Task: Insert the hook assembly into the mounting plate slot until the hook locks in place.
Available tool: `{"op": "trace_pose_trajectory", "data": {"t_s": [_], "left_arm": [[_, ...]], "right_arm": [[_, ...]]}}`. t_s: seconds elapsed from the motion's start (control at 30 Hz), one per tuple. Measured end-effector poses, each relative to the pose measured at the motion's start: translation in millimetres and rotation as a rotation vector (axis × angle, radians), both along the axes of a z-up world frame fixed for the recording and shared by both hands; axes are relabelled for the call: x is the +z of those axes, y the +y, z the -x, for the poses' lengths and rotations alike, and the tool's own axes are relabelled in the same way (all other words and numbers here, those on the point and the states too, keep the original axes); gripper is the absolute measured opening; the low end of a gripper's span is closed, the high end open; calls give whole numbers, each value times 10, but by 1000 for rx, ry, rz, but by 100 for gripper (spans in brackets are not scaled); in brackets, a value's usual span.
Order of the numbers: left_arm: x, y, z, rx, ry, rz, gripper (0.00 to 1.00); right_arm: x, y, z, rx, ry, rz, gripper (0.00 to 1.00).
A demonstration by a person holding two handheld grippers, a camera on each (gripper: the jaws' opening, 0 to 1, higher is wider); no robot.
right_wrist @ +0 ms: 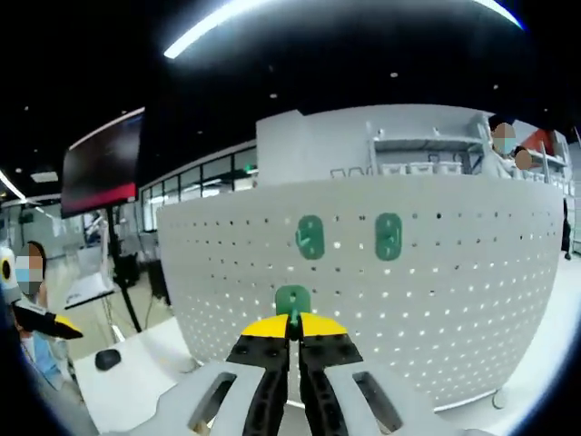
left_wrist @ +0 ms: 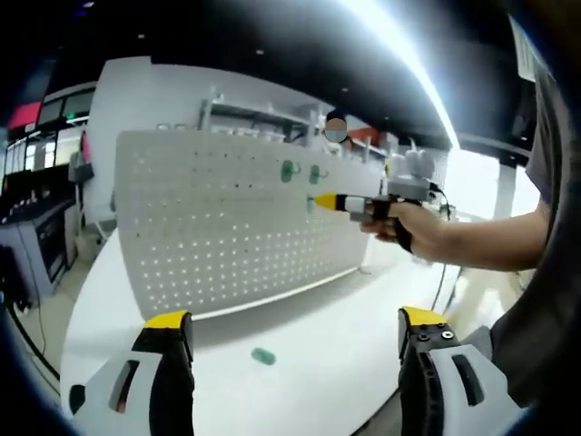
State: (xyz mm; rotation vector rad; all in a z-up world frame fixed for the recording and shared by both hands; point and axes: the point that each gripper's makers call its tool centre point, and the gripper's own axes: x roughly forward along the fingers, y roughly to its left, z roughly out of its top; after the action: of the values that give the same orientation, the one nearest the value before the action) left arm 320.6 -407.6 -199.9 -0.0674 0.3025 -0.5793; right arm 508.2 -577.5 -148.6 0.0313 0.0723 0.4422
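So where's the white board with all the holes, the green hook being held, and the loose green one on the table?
pegboard (right_wrist: pixel 472 300), right gripper view, bare face
held hook (right_wrist: pixel 292 300), right gripper view, its plate
loose hook (left_wrist: pixel 263 357), left gripper view, its middle

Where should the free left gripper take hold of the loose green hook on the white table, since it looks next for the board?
The green hook lies flat on the table, between the open left gripper jaws. Probably best to come straight down and pinch across its narrow sides, because a flat piece offers little height from the side; its finer shape is too small to tell.
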Motion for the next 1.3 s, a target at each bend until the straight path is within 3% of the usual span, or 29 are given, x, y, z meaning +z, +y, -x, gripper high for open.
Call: {"op": "trace_pose_trajectory", "data": {"t_s": [0.37, 0.6, 0.83, 0.93, 1.3], "left_arm": [[-26, 28, 0, 9, 6, -2, 95], [-43, 58, 8, 17, 11, -5, 94], [-30, 39, -1, 13, 8, -4, 94], [-18, 32, 2, 8, 6, 3, 94], [-21, 69, -4, 19, 1, 1, 95]], "right_arm": [[41, -379, -241, -98, -16, -9, 0], [74, -650, -265, -165, -23, -15, 0], [154, -786, -300, -199, -45, -20, 0], [244, -844, -290, -215, -97, -9, 0], [360, -1003, -396, -255, -129, -34, 0]]}}
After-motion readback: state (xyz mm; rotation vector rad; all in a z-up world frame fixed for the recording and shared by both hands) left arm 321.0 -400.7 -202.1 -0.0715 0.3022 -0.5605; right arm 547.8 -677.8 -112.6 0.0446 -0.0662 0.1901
